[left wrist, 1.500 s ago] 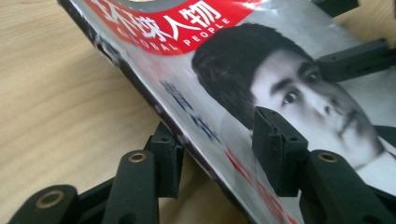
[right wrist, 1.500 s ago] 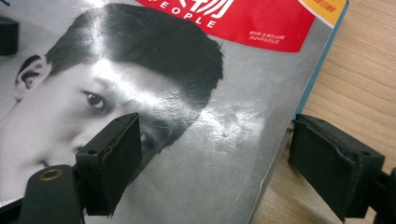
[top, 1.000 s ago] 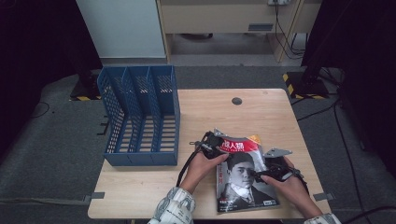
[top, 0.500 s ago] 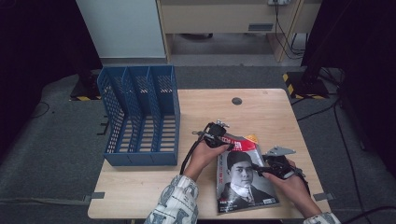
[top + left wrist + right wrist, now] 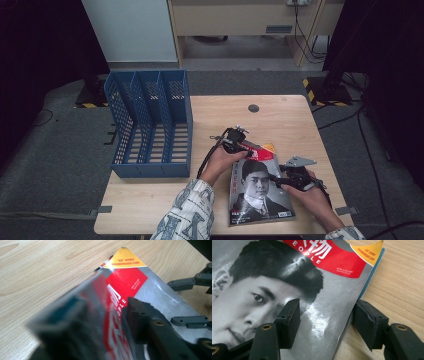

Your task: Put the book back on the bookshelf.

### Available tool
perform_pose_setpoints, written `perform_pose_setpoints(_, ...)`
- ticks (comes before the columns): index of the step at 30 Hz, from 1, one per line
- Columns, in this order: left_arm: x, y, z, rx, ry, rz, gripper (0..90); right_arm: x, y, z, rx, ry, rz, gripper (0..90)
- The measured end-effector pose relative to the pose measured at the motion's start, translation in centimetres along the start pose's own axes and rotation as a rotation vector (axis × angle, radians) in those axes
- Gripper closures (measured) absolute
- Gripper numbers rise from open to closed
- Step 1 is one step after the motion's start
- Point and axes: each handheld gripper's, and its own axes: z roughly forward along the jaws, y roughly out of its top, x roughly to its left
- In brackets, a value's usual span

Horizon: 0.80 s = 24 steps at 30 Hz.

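Magazine: we see the magazine [image 5: 257,187] lying face up on the near right part of the worktop [image 5: 210,200], a black-and-white portrait on its cover, a red title band and a yellow corner at its far end.

Magazine's far end: its top left corner looks lifted off the wood in the left gripper view — the cover [image 5: 130,282] slopes up toward the camera, blurred where it is nearest.

Left tongs: we find the left tongs [image 5: 239,144] at the magazine's top edge; their jaws have just been closing, and the cover's edge sits between them with one pad flat on the red band — a grip on the magazine.

Right tongs: the right tongs [image 5: 325,317] sit at the magazine's right edge, one jaw over the glossy cover and the other out over the bare wood. Their jaws drew in a moment ago and now stand apart; neither pad presses on the cover, so we read them as open.

Blue file rack: the blue file rack [image 5: 150,125] stands at the worktop's left side, well apart from the magazine.
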Motion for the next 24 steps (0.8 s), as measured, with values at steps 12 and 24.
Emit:
perform_pose_setpoints(12, -1.7, 0.7, -2.1, -0.029, -0.011, 0.047, 81.1, 0.2, -0.1, 0.1, -0.007, -0.004, -0.015, 39.0)
perform_pose_setpoints(24, -1.7, 0.4, -3.2, -0.008, -0.037, 0.046, 80.9, 0.5, 0.0, 0.3, -0.012, 0.005, -0.009, 39.3)
